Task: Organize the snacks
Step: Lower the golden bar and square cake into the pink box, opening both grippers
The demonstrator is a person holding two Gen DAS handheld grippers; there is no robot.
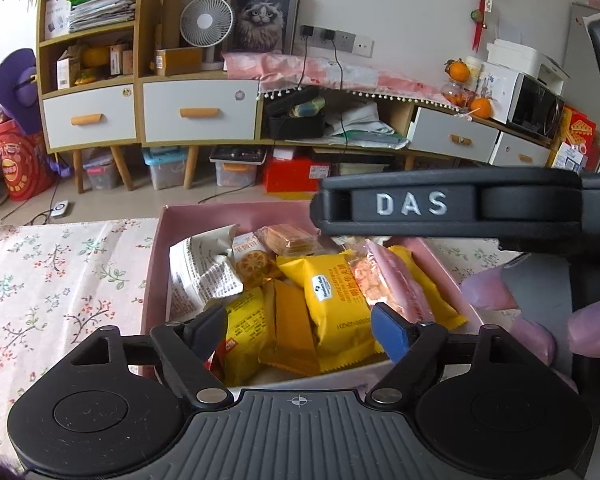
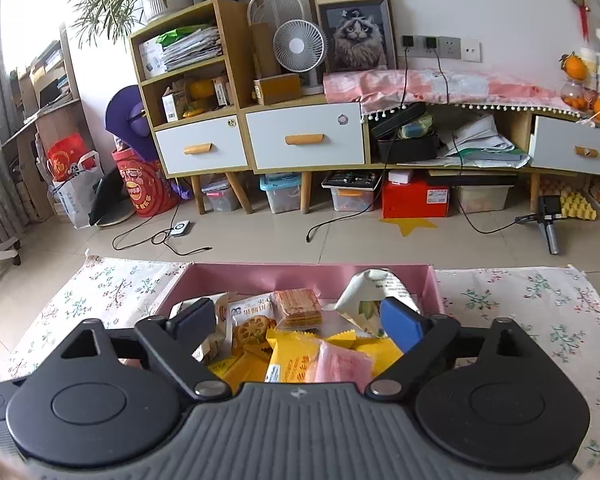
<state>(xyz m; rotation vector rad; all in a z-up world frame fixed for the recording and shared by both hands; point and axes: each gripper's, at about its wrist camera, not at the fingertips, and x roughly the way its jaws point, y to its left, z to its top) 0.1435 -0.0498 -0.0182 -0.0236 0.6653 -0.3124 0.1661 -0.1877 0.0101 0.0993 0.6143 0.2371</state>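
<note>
presently, the snacks are seen gathered inside a pink box point(image 1: 156, 264) that is set on a bench covered with a floral cloth point(image 1: 60, 280). in the left wrist view, the left gripper point(image 1: 300, 330) is shown at the lower centre of the frame, held over the near end of the box. its fingers point(image 1: 392, 336) are spread wide, and nothing is pressed between them; a yellow packet point(image 1: 332, 300) and an orange packet point(image 1: 292, 328) lie in the box below the gap. a white crumpled wrapper point(image 1: 200, 272) is seen at the left of the box, a lotus-root snack bag point(image 1: 254, 262) beside it, a clear pack of wafers point(image 1: 288, 240) toward the far wall, and a pink packet point(image 1: 384, 284) at the right. at the right edge of that frame, the body of the other gripper, marked "das", is seen, with gloved fingertips of a hand point(image 1: 540, 320) below it.

in the right wrist view, the right gripper point(image 2: 300, 320) is shown at the lower centre, also over the box point(image 2: 300, 276). its fingers point(image 2: 402, 322) are likewise spread wide and empty. the wafers point(image 2: 300, 308) are seen between them further back, with the white wrapper point(image 2: 372, 292) at the right, touching or just behind the blue finger pad; which cannot be told.
</note>
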